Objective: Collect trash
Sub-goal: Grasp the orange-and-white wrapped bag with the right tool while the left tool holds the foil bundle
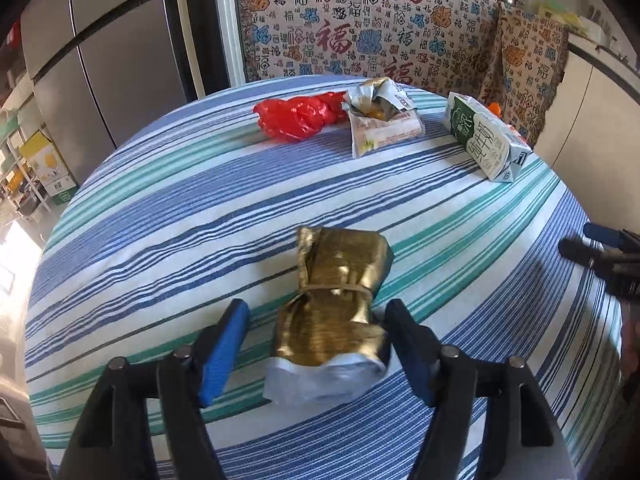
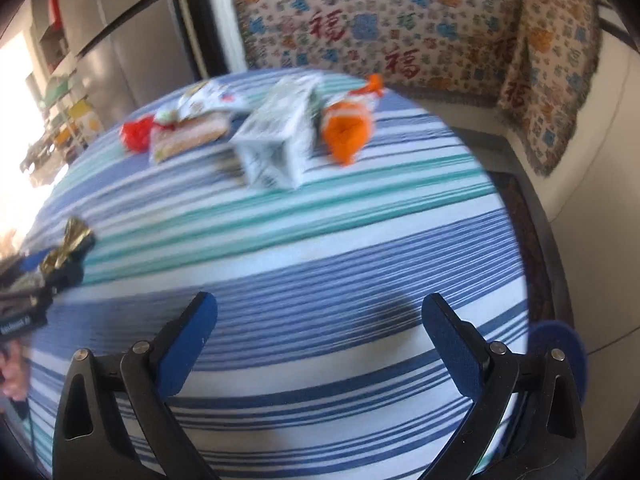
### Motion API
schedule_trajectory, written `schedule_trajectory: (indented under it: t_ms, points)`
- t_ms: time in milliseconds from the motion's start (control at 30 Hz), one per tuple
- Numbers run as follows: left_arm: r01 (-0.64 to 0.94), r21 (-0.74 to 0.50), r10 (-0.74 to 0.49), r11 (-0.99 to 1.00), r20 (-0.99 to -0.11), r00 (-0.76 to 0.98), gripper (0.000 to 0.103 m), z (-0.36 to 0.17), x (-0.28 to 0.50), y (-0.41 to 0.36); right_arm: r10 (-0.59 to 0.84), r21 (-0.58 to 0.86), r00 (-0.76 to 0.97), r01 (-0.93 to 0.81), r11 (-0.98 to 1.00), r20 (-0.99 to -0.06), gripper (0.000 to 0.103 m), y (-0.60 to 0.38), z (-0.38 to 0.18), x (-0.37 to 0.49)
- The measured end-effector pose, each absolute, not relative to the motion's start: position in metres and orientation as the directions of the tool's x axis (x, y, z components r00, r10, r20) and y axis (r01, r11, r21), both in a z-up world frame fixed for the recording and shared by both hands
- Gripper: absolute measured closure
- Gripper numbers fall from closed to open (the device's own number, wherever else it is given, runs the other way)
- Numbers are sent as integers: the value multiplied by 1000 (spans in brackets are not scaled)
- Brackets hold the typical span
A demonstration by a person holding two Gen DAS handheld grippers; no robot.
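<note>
My L gripper is wide open, fingers either side of the gold foil wrapper, not touching it as far as I can tell. Blue pad of the L finger sits just beside the wrapper's near end; the other finger is close on the opp side. Wrapper lies on the striped tablecloth, cinched round the middle w/ a thin band, silvery inner lining showing at the near end.

My R gripper is also wide open, nothing between the fingers, hovering over bare stripes near the table edge. R view is blurred, so detail is rough. In the R view I see the L gripper at far left w/ the gold wrapper by its tips; in the L view the R gripper's tip pokes in at the right edge.

Further out, rest of the trash lies toward the far side of the table: red plastic bag touching a torn-open snack packet, and, well apart to the right, a green-and-white carton lying on its side. R view also shows an orange wrapper just beside the carton; in the L view only a sliver of orange shows behind the carton.

Behind the table: patterned throw w/ red characters over a sofa back, grey fridge at left.
</note>
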State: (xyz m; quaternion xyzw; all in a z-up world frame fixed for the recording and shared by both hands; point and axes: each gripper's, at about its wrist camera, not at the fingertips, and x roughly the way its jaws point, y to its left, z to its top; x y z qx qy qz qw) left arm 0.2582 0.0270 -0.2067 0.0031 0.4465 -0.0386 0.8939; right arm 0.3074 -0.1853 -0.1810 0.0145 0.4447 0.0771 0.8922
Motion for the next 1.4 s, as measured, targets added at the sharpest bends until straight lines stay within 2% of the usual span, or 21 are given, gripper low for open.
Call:
schedule_trajectory:
  t_ms: [133, 233, 300, 367, 433, 500, 533, 567, 833, 1067, 1200, 1233, 1300, 1400]
  points:
    - [70, -18, -57, 997, -797, 601, 23, -209, 252, 24, 115, 119, 632, -37, 992, -767, 2, -212, -172, 338]
    - [56, -10, -42, 998, -793, 608, 16, -210, 255, 20, 142, 146, 635, -47, 988, -759, 7, -224, -168, 373]
    - [57, -16, -47, 998, -793, 607, 16, -210, 256, 21, 185, 177, 609, -74, 981, -772, 10, -224, -171, 401]
    - [57, -18, -49, 998, -793, 608, 16, -209, 254, 22, 220, 199, 579, -99, 975, -785, 18, -219, -176, 427]
    - [57, -18, -49, 998, -793, 608, 16, -209, 255, 22, 243, 213, 551, -120, 970, -798, 20, -216, -181, 447]
    - [56, -20, -50, 998, -793, 607, 16, -208, 254, 22, 270, 234, 526, -136, 963, -806, 34, -213, -188, 459]
    - [57, -20, -51, 998, -793, 607, 16, -208, 255, 22, 277, 236, 533, -145, 961, -799, 54, -211, -189, 460]
    - [57, -20, -51, 998, -793, 607, 16, -208, 254, 22, 293, 244, 531, -162, 956, -796, 63, -210, -188, 461]
    - [57, -22, -52, 998, -793, 607, 16, -208, 255, 22, 208, 176, 562, -112, 978, -801, 62, -223, -162, 378]
    - [79, -20, -63, 997, -795, 603, 16, -205, 246, 26, 369, 236, 477, -317, 919, -798, 62, -185, -164, 273]
    - [101, -17, -74, 995, -802, 593, 16, -205, 233, 33, 336, 163, 479, -366, 916, -811, 57, -154, -180, 261]
    - [109, -17, -78, 994, -804, 589, 16, -205, 231, 34, 326, 148, 488, -368, 918, -810, 36, -153, -181, 260]
    - [148, -18, -101, 989, -810, 577, 16, -204, 224, 38, 308, 137, 482, -357, 924, -821, 11, -155, -183, 261]
    - [170, -44, -135, 984, -810, 571, 16, -203, 217, 44, 301, 136, 474, -351, 926, -827, 10, -160, -182, 261]
